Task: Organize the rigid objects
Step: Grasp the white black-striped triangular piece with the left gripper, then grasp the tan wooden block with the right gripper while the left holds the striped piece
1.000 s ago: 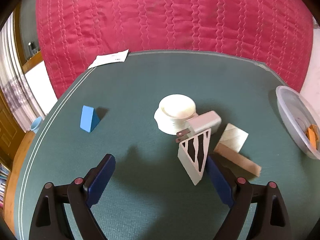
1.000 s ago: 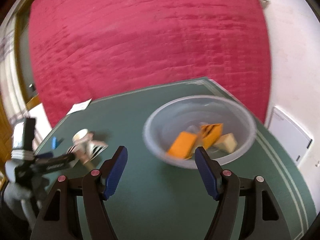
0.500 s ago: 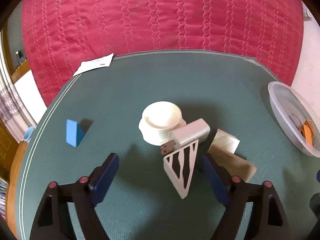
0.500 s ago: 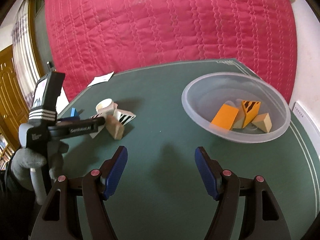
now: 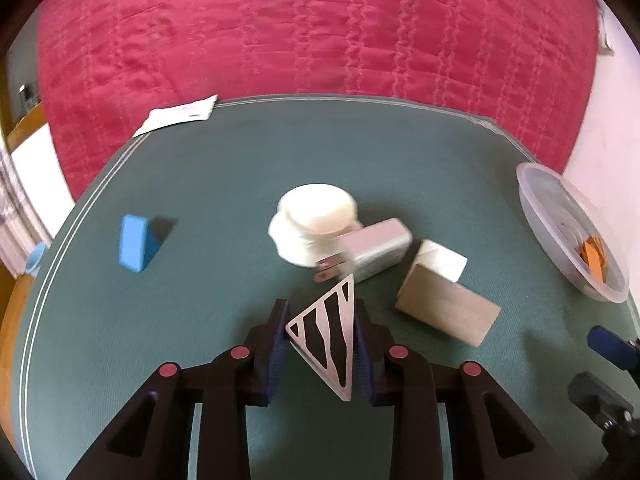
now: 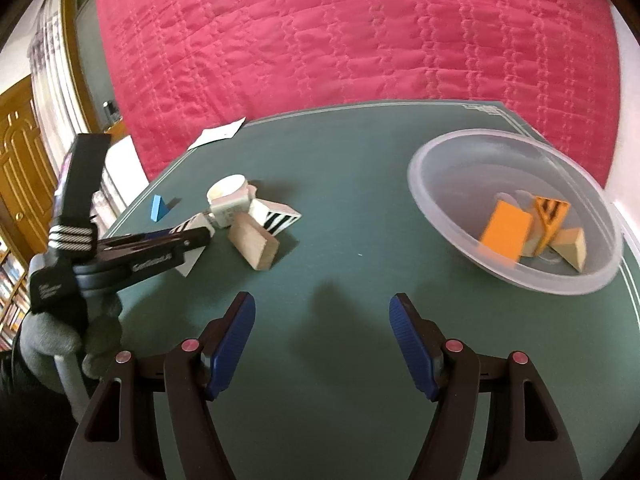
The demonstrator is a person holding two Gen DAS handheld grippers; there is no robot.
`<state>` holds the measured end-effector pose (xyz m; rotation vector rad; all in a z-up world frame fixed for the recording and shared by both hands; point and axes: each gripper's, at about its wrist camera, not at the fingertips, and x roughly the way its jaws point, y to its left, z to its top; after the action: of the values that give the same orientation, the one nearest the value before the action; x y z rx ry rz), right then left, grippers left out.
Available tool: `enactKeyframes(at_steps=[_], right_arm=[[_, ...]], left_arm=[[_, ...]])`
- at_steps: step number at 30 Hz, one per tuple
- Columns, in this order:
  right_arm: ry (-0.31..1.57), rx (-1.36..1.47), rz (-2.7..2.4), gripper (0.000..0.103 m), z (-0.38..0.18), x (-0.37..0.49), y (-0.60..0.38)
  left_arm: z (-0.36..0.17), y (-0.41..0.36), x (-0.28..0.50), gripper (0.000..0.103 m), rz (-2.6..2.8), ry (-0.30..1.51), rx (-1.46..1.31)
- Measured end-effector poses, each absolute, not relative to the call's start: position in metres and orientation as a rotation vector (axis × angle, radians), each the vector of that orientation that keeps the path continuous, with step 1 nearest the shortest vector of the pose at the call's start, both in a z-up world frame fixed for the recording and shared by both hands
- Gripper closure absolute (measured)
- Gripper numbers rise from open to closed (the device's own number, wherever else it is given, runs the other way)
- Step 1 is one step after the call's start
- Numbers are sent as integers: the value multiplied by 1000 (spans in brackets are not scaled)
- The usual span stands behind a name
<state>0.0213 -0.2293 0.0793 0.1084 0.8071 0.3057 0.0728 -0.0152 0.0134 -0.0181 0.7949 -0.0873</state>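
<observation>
left gripper (image 5: 320,350) tilted down, gripping striped wedge (image 5: 330,340)

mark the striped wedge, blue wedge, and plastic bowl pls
striped wedge (image 5: 328,336): left wrist view, middle of its striped face.
blue wedge (image 5: 132,242): left wrist view, lit face.
plastic bowl (image 6: 460,216): right wrist view, inner left wall.

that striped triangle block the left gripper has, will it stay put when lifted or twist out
The striped triangle block looks rigid, so it probably won't flex. The left gripper is shut on it, but one pad seems to meet a slanted edge near a corner, so it may pivot or slip. It looks small and probably light, which should help the hold.
</observation>
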Motion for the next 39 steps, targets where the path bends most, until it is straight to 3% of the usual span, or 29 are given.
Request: enactKeyframes(at_steps=[14, 30, 39], right_arm=[[845, -29, 404, 33, 70, 71, -169], [875, -251, 438, 63, 54, 90, -116], [899, -189, 465, 73, 56, 72, -127]], left_arm=[[15, 17, 61, 71, 77, 755, -45], [13, 30, 60, 71, 95, 754, -91], [13, 32, 58, 71, 93, 754, -104]])
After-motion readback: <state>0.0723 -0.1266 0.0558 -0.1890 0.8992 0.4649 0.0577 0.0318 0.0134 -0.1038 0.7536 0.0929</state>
